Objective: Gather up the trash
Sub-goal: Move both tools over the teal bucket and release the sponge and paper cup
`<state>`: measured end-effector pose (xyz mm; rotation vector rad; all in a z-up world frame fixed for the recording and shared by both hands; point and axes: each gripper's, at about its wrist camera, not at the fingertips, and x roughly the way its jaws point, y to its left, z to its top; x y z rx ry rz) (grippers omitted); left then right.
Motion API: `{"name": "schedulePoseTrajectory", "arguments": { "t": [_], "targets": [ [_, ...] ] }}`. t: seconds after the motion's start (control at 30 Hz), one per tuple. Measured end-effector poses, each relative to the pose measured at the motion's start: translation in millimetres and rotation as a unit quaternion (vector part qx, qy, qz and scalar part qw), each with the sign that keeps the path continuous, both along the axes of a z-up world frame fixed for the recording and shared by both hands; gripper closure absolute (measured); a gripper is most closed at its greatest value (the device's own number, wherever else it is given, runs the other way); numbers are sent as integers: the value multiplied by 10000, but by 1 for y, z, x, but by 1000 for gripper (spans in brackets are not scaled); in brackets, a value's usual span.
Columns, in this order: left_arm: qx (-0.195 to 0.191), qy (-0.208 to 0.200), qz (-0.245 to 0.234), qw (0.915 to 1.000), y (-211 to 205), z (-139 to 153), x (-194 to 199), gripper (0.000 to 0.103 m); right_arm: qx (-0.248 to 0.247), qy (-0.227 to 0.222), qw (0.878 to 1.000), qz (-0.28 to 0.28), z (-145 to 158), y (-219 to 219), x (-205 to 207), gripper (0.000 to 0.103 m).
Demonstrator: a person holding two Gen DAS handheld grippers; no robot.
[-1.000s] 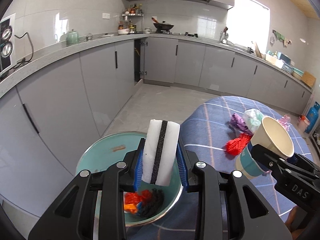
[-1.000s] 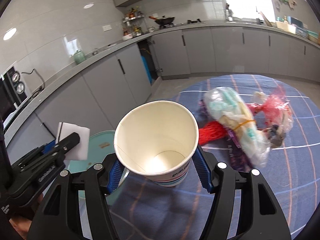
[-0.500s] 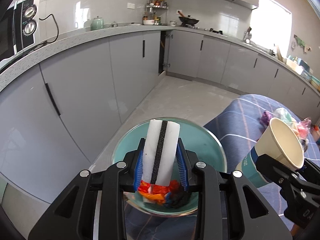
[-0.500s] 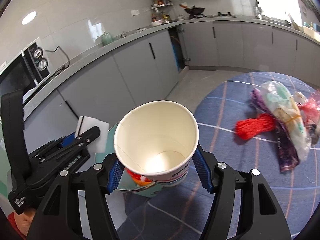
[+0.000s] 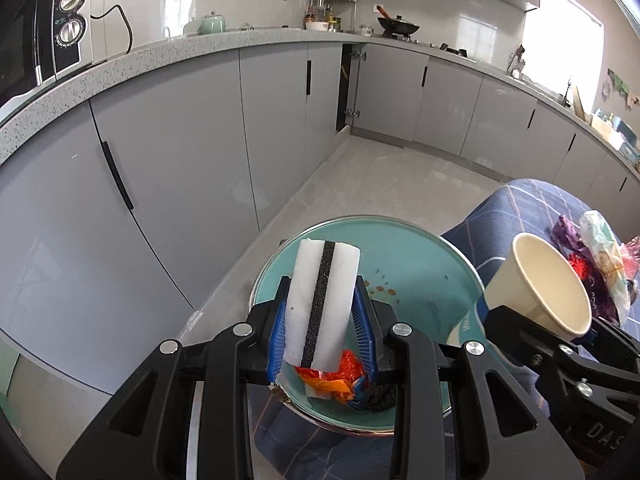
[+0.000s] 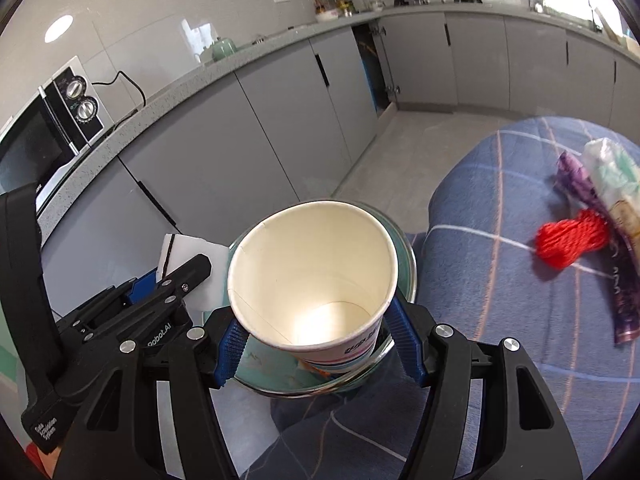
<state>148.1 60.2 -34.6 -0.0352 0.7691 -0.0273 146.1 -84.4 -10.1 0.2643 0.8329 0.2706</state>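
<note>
Left gripper (image 5: pixel 322 336) clamped on white foam block with black centre stripe (image 5: pixel 323 304), block upright between blue pads, held over round teal metal-rimmed bin (image 5: pixel 424 268). Bin sits at edge of blue checked tablecloth (image 6: pixel 500 264); orange-red wrappers and dark scrap (image 5: pixel 340 380) lie inside.

Right gripper (image 6: pixel 316 344) about half open, gripping cream paper cup (image 6: pixel 316 280) by its sides, mouth tilted toward camera, cup apparently empty, just over bin rim.

Red mesh net (image 6: pixel 572 238), purple wrapper (image 6: pixel 576 176) and clear plastic bag (image 6: pixel 612 176) lie together on cloth, well apart from bin.
</note>
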Motion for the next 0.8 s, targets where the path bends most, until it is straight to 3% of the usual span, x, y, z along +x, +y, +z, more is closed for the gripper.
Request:
{"name": "schedulePoseTrajectory", "arguments": {
  "t": [0.33, 0.47, 0.8],
  "targets": [
    [28, 249, 104, 9996, 7, -15, 13, 73, 219, 424, 9988, 141, -26, 5, 29, 37],
    [48, 286, 149, 9995, 12, -19, 15, 73, 246, 233, 9994, 84, -25, -2, 29, 26],
    [83, 385, -22, 9992, -4, -26, 19, 68, -121, -243, 9986, -457, -6, -36, -5, 26]
  ]
}}
